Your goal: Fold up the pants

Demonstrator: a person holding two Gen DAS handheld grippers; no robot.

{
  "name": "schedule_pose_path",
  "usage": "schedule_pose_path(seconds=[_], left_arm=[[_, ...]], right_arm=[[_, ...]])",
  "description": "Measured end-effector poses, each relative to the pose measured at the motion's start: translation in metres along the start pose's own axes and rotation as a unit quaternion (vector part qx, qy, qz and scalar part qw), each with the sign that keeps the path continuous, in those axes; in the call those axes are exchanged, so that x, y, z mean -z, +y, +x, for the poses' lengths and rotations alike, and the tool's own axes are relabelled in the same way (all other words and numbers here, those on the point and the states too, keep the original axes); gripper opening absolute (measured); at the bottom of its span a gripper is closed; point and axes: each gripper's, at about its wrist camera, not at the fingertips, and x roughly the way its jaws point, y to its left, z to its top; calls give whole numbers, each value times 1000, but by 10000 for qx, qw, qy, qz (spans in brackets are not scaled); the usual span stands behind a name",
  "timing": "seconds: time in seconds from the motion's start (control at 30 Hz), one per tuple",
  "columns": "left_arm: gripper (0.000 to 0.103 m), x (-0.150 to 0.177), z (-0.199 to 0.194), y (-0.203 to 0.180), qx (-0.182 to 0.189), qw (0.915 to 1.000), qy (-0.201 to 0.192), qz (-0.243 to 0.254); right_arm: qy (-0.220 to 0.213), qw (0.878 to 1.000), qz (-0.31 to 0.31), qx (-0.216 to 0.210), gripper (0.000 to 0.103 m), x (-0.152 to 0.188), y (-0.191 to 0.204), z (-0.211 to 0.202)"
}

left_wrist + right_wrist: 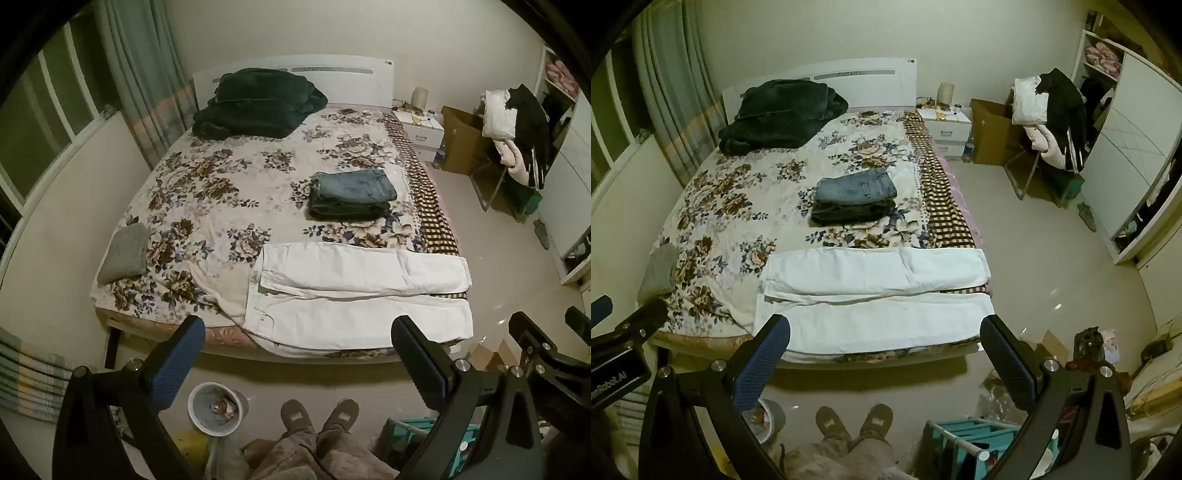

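White pants [354, 295] lie flat across the near edge of the floral bed [229, 192], waist to the left, both legs running right. They also show in the right wrist view [875, 299]. My left gripper [297, 354] is open and empty, held back from the bed's near edge above the floor. My right gripper [884, 354] is open and empty, likewise short of the pants. The right gripper's body shows at the right edge of the left wrist view [546, 354].
Folded blue jeans [352, 197] sit mid-bed, a dark green blanket [258, 103] by the headboard, a grey cloth [125, 253] at the left edge. A waste bin [216, 410] and the person's feet [319, 413] are on the floor. A chair with clothes [1052, 122] stands right.
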Motion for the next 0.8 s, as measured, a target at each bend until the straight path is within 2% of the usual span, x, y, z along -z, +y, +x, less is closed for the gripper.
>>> schedule_pose_path(seconds=[0.53, 0.8], left_arm=[[103, -2, -6, 5, -46, 10000, -32, 35], [103, -7, -7, 4, -50, 10000, -23, 28]], right_arm=[[21, 10000, -12, 3, 103, 0, -6, -4], [41, 10000, -46, 34, 103, -8, 7, -7]])
